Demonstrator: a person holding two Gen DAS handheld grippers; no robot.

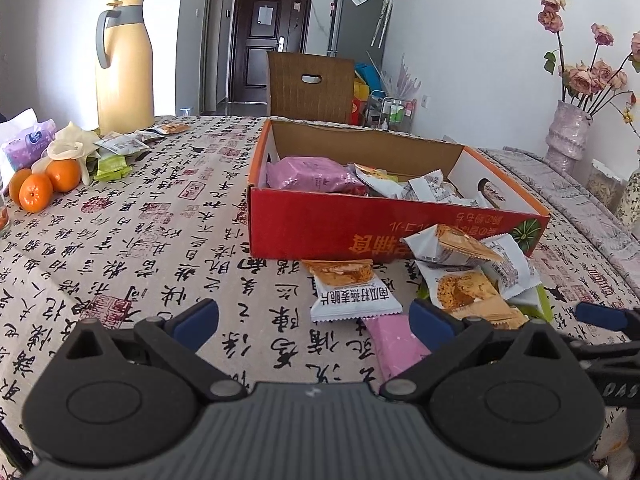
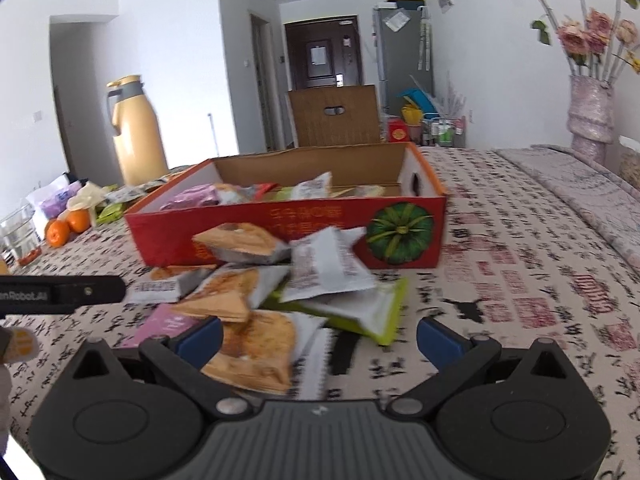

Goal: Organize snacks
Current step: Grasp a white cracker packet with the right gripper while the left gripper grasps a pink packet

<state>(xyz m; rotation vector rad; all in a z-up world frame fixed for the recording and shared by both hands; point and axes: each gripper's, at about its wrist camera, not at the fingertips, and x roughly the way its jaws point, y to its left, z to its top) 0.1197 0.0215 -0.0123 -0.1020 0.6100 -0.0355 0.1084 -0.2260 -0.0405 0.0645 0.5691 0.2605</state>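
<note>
A red cardboard box [image 1: 360,228] [image 2: 256,236] stands open on the table and holds several snack packets, among them a pink one [image 1: 312,174]. In front of it lies a loose heap of packets [image 1: 468,268] [image 2: 280,276]: white and orange ones, a green one [image 2: 372,312] and a pink one [image 1: 394,346]. My left gripper [image 1: 314,320] is open just above the cloth, with a white and orange packet [image 1: 350,290] ahead between its fingers. My right gripper [image 2: 320,338] is open over the near edge of the heap, and an orange packet [image 2: 256,352] lies between its fingers.
At the far left of the table are tangerines [image 1: 44,184], a tissue pack [image 1: 28,146], more packets [image 1: 120,146] and a tall yellow jug [image 1: 124,68]. A vase of pink flowers [image 1: 568,132] stands at the right. A chair [image 1: 310,88] is behind the box.
</note>
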